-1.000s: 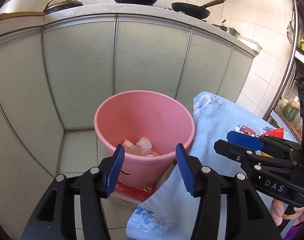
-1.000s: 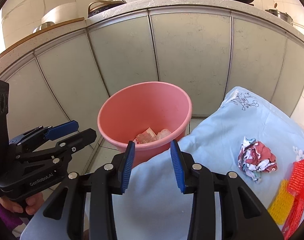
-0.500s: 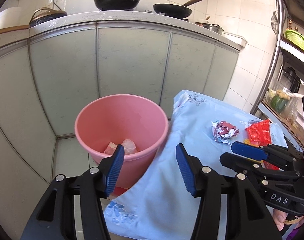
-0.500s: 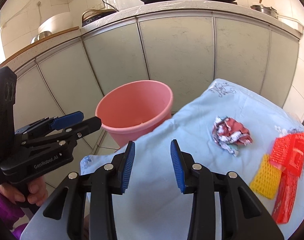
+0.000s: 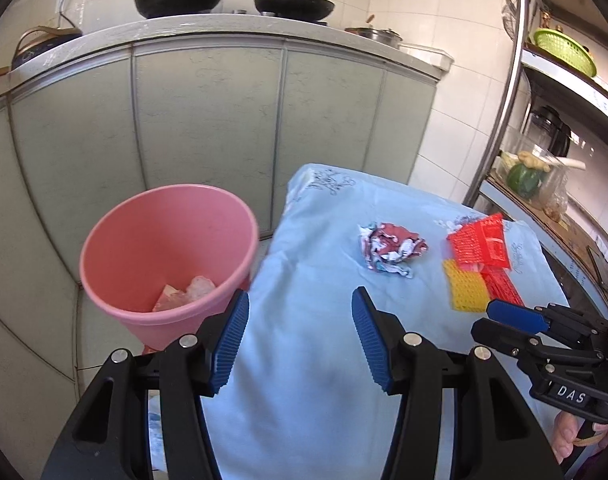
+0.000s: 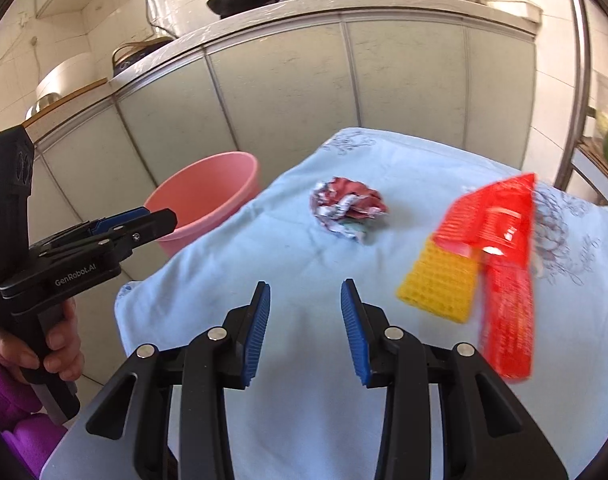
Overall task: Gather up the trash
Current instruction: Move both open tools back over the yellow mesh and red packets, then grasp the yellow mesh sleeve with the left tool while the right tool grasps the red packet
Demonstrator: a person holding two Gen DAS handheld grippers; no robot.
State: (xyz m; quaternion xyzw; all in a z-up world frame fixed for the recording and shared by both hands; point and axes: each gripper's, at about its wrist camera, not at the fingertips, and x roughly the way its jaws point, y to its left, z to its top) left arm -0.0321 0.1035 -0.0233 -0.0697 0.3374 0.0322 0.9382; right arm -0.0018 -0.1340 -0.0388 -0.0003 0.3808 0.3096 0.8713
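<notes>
The left gripper (image 5: 300,336) has its jaws apart with nothing between them, positioned over the near left part of the cloth-covered table (image 5: 304,360). The right gripper (image 6: 305,328) also has its jaws apart and empty, over the near middle of the table. A crumpled wrapper (image 6: 345,206) lies near the table's centre, toward the far edge. A red packet (image 6: 499,240) and a yellow mesh piece (image 6: 437,284) lie together toward the right edge, touching each other. A pink bin (image 5: 164,260) stands on the floor just beside the table's left edge, holding some scraps (image 5: 188,294). Grey cabinets (image 5: 208,120) stand behind it.
</notes>
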